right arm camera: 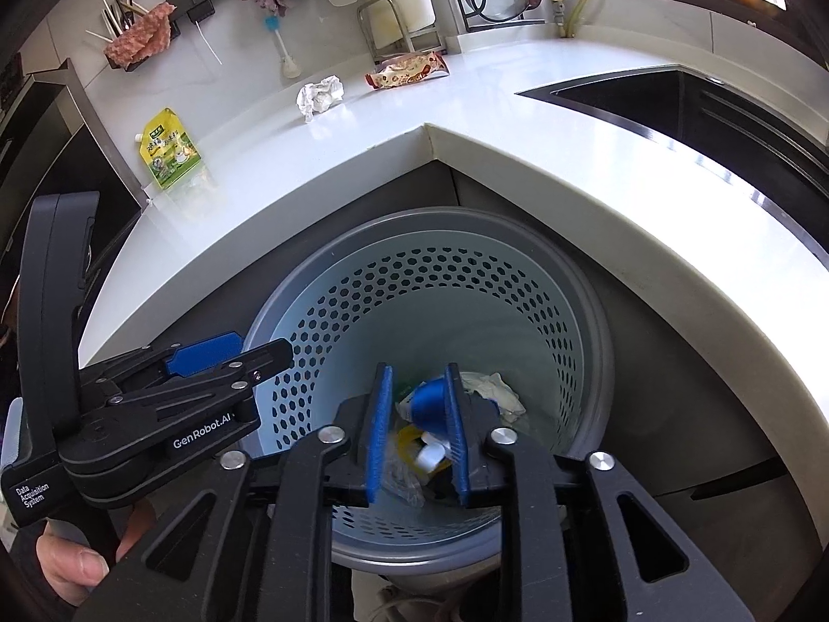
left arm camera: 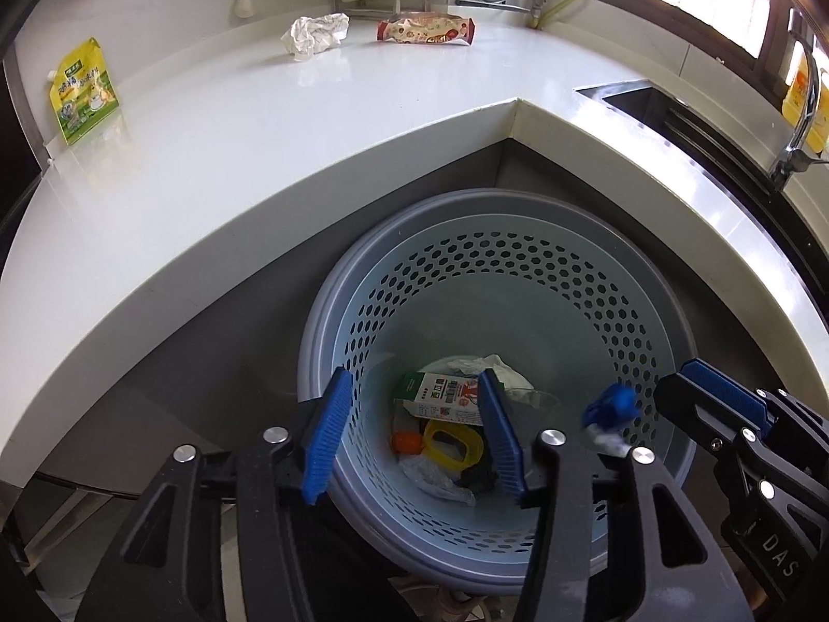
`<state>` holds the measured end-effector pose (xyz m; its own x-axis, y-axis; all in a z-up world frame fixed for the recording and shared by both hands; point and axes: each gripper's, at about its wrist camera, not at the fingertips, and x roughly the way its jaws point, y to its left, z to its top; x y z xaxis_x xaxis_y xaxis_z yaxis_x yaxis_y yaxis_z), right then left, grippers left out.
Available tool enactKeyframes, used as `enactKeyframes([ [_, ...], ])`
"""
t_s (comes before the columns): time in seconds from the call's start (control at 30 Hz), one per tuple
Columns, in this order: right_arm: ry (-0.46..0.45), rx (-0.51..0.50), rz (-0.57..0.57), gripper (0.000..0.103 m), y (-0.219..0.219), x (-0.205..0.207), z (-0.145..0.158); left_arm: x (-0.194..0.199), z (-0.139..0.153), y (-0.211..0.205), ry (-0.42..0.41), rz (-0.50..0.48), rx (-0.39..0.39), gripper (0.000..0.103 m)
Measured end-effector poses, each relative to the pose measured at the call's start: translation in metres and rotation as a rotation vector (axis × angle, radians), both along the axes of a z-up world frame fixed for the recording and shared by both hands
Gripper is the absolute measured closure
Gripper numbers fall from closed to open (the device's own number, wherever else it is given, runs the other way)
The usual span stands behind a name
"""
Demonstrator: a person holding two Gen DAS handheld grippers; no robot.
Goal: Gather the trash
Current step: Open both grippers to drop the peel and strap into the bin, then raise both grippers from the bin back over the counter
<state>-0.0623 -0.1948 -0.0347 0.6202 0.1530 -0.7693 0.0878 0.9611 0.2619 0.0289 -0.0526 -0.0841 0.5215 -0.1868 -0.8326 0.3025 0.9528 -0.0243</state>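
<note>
While my left tongs (left arm camera: 414, 435) hang released over the bin (left arm camera: 668, 342) below the surface's (left arm camera: 259, 119) inner corner, my right tongs (right arm camera: 417, 435) stand parted; a blurred blue-and-white piece (right arm camera: 427, 399) sits between them, contact unclear. Crumpled paper (left arm camera: 316, 33) lies by the far edge.

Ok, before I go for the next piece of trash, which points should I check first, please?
1. Left tool open, nothing between its pads: ok.
2. Right tool open: ok.
3. Blurred blue-and-white object fully inside the light-blue perforated plastic basket: cannot tell.
4. White countertop free of trash: not ok; crumpled white paper, red-beige snack wrapper and yellow-green spouted pouch lie there.
5. Basket has room: ok.
</note>
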Motion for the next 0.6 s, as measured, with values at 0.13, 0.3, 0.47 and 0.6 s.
enactKeyframes([
  [0.13,-0.018,0.005,0.000,0.058,0.000,-0.002,0.004,0.000,0.001,0.002,-0.003,0.001,-0.001,0.045],
  [0.3,-0.032,0.013,-0.003,0.045,0.000,-0.005,0.006,-0.001,0.003,0.005,-0.015,0.011,0.000,0.038],
  [0.47,-0.050,0.013,-0.007,0.035,0.000,-0.007,0.008,0.000,0.006,0.013,-0.037,0.030,-0.001,0.027],
  [0.6,-0.055,0.019,-0.012,0.027,0.000,-0.008,0.008,0.002,0.011,0.020,-0.048,0.050,-0.004,0.024],
])
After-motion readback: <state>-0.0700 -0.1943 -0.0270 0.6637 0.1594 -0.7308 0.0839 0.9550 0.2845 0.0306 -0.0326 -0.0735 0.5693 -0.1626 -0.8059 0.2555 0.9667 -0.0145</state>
